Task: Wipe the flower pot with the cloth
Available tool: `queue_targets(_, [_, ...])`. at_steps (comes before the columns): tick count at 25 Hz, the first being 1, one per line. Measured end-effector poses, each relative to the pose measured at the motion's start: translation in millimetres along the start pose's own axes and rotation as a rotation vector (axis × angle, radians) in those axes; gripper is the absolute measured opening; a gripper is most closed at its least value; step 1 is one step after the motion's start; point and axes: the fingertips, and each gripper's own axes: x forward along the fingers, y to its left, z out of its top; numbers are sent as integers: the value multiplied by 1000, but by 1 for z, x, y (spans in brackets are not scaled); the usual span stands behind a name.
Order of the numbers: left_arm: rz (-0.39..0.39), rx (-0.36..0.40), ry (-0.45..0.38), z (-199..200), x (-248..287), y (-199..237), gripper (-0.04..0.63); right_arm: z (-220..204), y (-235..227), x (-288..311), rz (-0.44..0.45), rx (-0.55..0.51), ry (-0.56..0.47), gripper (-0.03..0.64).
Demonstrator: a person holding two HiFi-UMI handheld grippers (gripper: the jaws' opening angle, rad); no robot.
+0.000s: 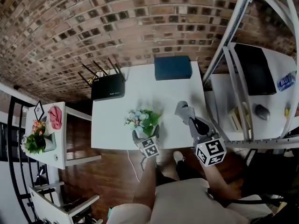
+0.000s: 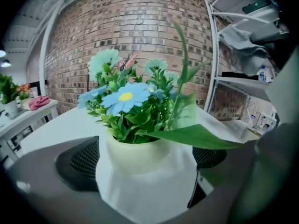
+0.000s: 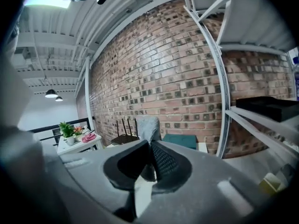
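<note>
The left gripper (image 2: 147, 160) has its jaws spread wide, and the flower pot (image 2: 145, 181) stands right between them. One dark meshed pad (image 2: 81, 161) shows on each side of the pot, and I cannot tell whether either pad touches it. The pot is pale: a cream, rounded rim above a white body that widens toward the base. It stands upright. It is packed with green foliage, a blue daisy with a yellow centre (image 2: 125, 97) and paler mint blooms. One long broad leaf (image 2: 198, 136) droops out over the jaw on the right of this view.

The right gripper (image 3: 149, 148) is beside the left one, on its right and apart from the pot. Its jaws are pressed together on a grey cloth (image 3: 148, 125). The cloth pokes up past the fingertips, with a little more hanging below the pads.

Both tools reach in over the near edge of a white table (image 1: 140, 85), with the pot close to that edge. Farther across the table, beyond the pot, lie a black router with antennas (image 1: 108, 86) and a dark teal box (image 1: 173, 67). Both are close to the brick wall (image 1: 140, 13).
</note>
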Motion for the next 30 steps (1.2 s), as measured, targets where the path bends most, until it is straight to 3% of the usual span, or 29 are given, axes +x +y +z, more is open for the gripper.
queue_targets(2, [85, -3, 18, -1, 13, 12, 632, -11, -6, -7, -28, 15, 25, 8])
queue_targets(4, [118, -19, 29, 1, 23, 18, 632, -15, -8, -13, -48, 15, 35, 8])
queue_targets(12, [48, 24, 79, 9, 46, 16, 630, -26, -7, -25, -69, 21, 53, 8])
queue_targets(16, [-18, -43, 115, 14, 42, 16, 630, -26, -5, -26, -67, 21, 50, 8])
queue_targets(22, [-177, -237, 145, 23, 30, 7, 630, -14, 0, -24, -47, 7, 23, 8])
queue_targets(26, [-376, -399, 177, 31, 14, -7, 630, -8, 4, -14, -29, -7, 14, 8])
queue_targets(30, [-608, -464, 145, 59, -22, -22, 630, -5, 24, 0, 70, -26, 32, 8])
